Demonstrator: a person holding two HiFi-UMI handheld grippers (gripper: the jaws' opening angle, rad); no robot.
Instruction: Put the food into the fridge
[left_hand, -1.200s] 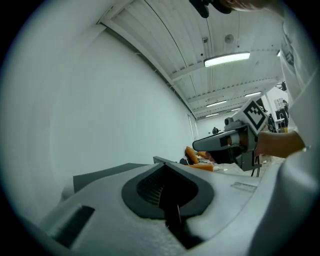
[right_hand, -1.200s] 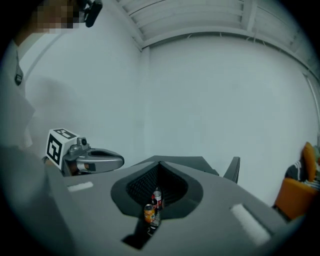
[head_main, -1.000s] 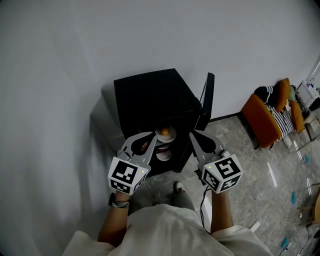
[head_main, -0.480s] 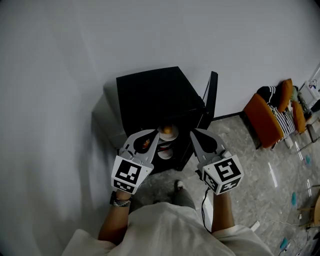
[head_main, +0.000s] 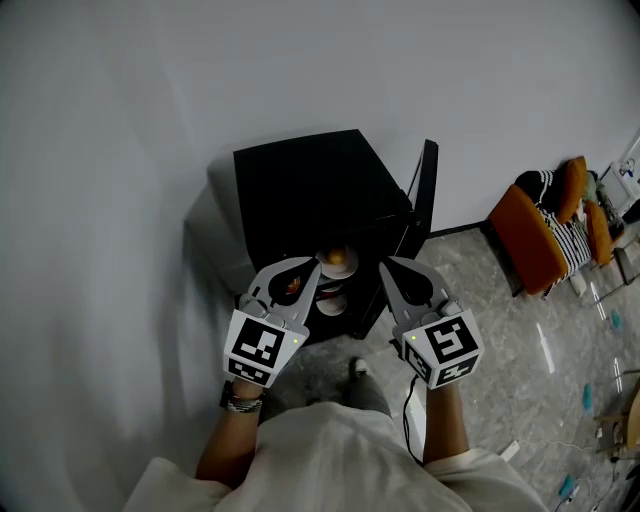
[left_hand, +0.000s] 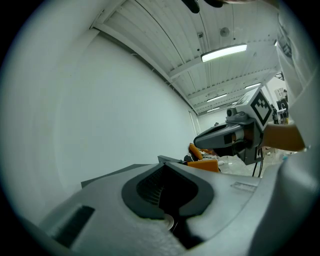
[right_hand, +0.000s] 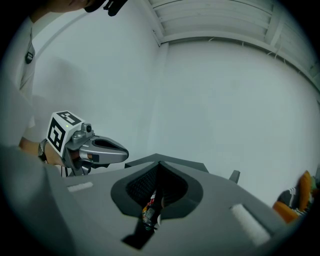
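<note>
A black mini fridge (head_main: 300, 185) stands against the white wall with its door (head_main: 425, 190) swung open to the right. Inside, a plate with orange food (head_main: 337, 262) sits on an upper shelf above another plate (head_main: 328, 302). My left gripper (head_main: 313, 265) and right gripper (head_main: 384, 267) hover side by side just in front of the opening, both shut with nothing held. In the left gripper view the jaw tips (left_hand: 164, 163) meet and the right gripper (left_hand: 235, 135) shows beyond. In the right gripper view the tips (right_hand: 159, 163) meet too, with the left gripper (right_hand: 95, 147) at left.
An orange chair (head_main: 520, 235) with striped cushions stands to the right on the marble floor (head_main: 500, 340). The white wall (head_main: 150, 150) runs behind and left of the fridge. A cable (head_main: 405, 405) hangs from the right gripper, and the person's shoe (head_main: 355, 372) is below.
Both grippers stay shut and keep nearly the same place before the open fridge. The head view has shifted slightly.
</note>
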